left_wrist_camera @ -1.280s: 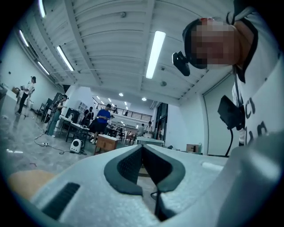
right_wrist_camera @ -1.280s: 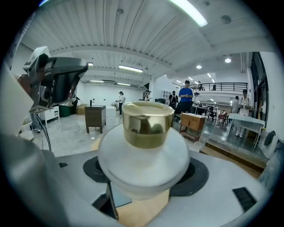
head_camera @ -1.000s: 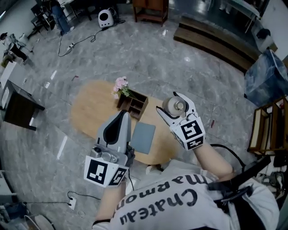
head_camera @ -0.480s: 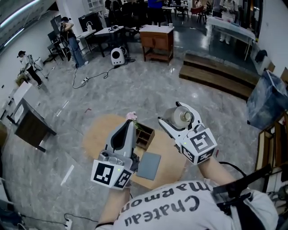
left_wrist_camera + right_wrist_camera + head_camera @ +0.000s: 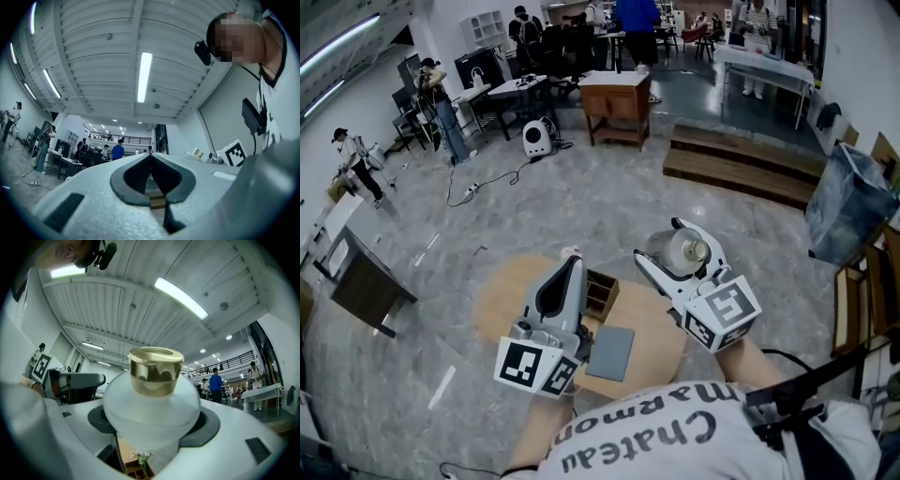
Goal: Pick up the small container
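Observation:
The small container [image 5: 677, 249] is a frosted white jar with a gold cap [image 5: 155, 369]. My right gripper [image 5: 666, 244] is shut on it and holds it well above the round wooden table [image 5: 502, 291]. In the right gripper view the container [image 5: 151, 404] fills the space between the two jaws, cap upward. My left gripper [image 5: 574, 261] hovers to the left of the container, jaws shut with nothing between them; in the left gripper view its closed tips [image 5: 151, 157] point out into the room.
On the table below are a wooden organizer box [image 5: 602, 292] with pink flowers [image 5: 142, 456] and a grey pad [image 5: 611, 352]. Grey marble floor surrounds the table. Desks, a wooden cabinet [image 5: 614, 108] and people stand far off.
The head view has tilted up and shows more of the room. Both grippers sit higher above the table, which looks smaller. The right gripper still holds the container.

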### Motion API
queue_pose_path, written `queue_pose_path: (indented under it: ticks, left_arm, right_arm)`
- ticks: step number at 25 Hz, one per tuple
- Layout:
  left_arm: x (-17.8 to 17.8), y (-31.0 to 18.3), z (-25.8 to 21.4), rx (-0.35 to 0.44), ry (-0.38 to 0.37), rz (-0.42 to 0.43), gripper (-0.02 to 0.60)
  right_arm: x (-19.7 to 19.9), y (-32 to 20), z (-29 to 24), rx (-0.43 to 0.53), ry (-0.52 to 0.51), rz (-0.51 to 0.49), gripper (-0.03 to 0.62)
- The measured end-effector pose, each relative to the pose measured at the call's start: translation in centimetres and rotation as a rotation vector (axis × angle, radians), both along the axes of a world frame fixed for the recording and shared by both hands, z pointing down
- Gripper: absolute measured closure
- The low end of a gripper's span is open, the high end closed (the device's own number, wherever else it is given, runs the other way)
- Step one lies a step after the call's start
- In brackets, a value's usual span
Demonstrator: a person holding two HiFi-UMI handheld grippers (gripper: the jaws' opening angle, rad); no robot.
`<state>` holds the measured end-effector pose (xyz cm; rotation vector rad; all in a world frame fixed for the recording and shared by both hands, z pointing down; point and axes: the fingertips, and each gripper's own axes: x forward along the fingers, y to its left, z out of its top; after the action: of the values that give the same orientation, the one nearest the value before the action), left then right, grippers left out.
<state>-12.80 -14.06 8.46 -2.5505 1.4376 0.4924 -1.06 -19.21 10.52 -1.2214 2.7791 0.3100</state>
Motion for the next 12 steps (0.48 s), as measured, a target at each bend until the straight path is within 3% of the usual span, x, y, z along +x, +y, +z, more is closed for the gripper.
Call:
queue_pose_path:
  ticks: [8, 12]
  left_arm:
    - [-1.4, 2.5, 1.7, -0.060, 0.053, 0.039, 0.568]
    - [-2.9, 3.6, 3.2, -0.067, 0.079, -0.010, 0.568]
  right_arm:
    - [-0.1, 3.4, 1.2, -0.025, -0.012, 0.087, 0.247]
    - [0.3, 5.1, 2.5, -0.060, -0.036, 0.110, 0.247]
